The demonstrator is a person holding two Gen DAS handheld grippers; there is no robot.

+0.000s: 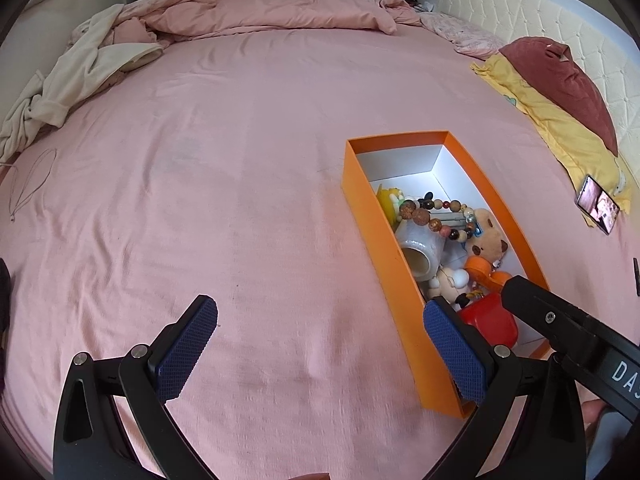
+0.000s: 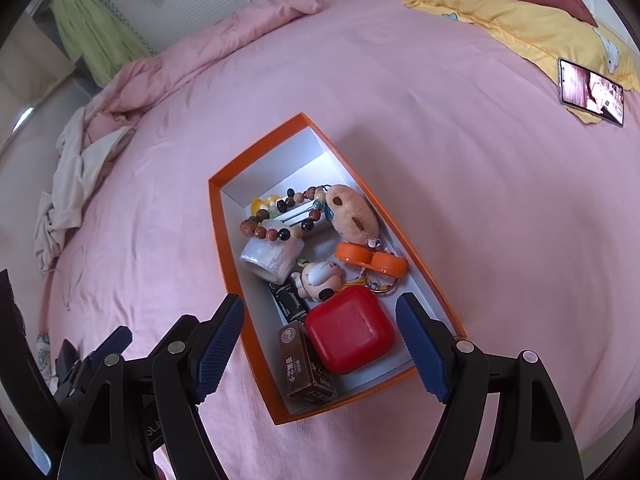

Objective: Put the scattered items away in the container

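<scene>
An orange box [image 2: 224, 256] [image 1: 362, 208] with a white inside lies on the pink bed sheet. It holds a bead bracelet [image 2: 280, 216] [image 1: 434, 216], a roll of clear tape [image 2: 270, 258] [image 1: 420, 252], a brown plush [image 2: 352, 212] [image 1: 486, 236], an orange twin-lid case [image 2: 370, 260], a small figurine [image 2: 318, 276], a red square case [image 2: 348, 330] [image 1: 490, 320] and a brown carton [image 2: 304, 364]. My right gripper [image 2: 320, 354] hovers open above the box's near end, its pads on either side of the red case and clear of it. My left gripper [image 1: 324, 354] stands open over bare sheet, with its right finger by the box's near corner.
A phone [image 2: 592, 92] [image 1: 598, 208] with a lit screen lies to the right by a yellow blanket [image 2: 520, 20] and a maroon pillow [image 1: 568, 80]. A pink duvet [image 1: 260, 12] and a cream garment [image 1: 80, 80] are bunched along the far and left sides.
</scene>
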